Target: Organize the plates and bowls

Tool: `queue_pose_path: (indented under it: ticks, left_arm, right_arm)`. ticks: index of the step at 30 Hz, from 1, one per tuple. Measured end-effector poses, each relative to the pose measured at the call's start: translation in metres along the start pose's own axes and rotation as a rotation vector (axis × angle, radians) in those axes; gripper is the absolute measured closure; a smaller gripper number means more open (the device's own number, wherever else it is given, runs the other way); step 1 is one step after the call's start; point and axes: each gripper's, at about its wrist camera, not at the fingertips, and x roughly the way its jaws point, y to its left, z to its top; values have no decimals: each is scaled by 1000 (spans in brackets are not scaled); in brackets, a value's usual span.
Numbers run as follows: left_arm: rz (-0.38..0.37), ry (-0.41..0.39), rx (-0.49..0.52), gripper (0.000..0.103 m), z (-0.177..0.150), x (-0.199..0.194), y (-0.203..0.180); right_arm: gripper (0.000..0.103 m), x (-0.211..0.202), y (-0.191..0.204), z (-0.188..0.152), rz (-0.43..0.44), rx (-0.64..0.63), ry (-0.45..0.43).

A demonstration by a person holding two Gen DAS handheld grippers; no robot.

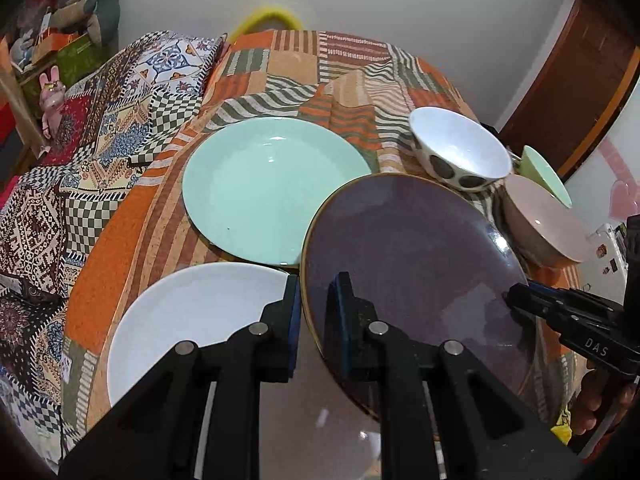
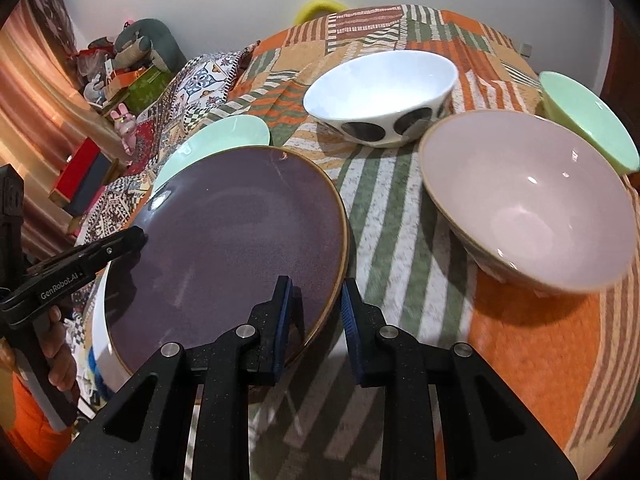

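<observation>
A dark purple plate [image 1: 408,264] with a tan rim hangs tilted above the patterned cloth, carried by both grippers. My left gripper [image 1: 317,284] is shut on its near left rim. My right gripper [image 2: 316,284] is shut on its near right rim, and it also shows from the side as the right gripper [image 1: 516,296]. Under the purple plate [image 2: 232,232] lie a mint plate [image 1: 260,188] and, nearer, a white plate [image 1: 192,312]. To the right stand a white spotted bowl [image 2: 380,84], a pink bowl [image 2: 528,200] and a mint bowl [image 2: 588,120].
An orange, green and white patchwork cloth [image 2: 400,220] covers the surface, with a checked patterned quilt [image 1: 100,140] to the left. Boxes and soft toys [image 1: 60,32] crowd the far left corner. A wooden door [image 1: 580,92] stands at the right.
</observation>
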Motion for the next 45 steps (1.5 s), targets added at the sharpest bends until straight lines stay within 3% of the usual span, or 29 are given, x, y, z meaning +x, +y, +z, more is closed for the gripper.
queue_pose_path:
  ticks: [13, 26, 45]
  left_arm:
    - [-25, -8, 75, 86, -24, -31, -46]
    - [-53, 73, 128, 85, -51, -10, -88]
    - [-74, 119, 124, 85, -60, 12, -88]
  right_arm:
    - [81, -44, -14, -27, -22, 22, -52]
    - [81, -57, -45, -55, -67, 85, -38]
    - [78, -41, -55, -69, -117, 44, -17]
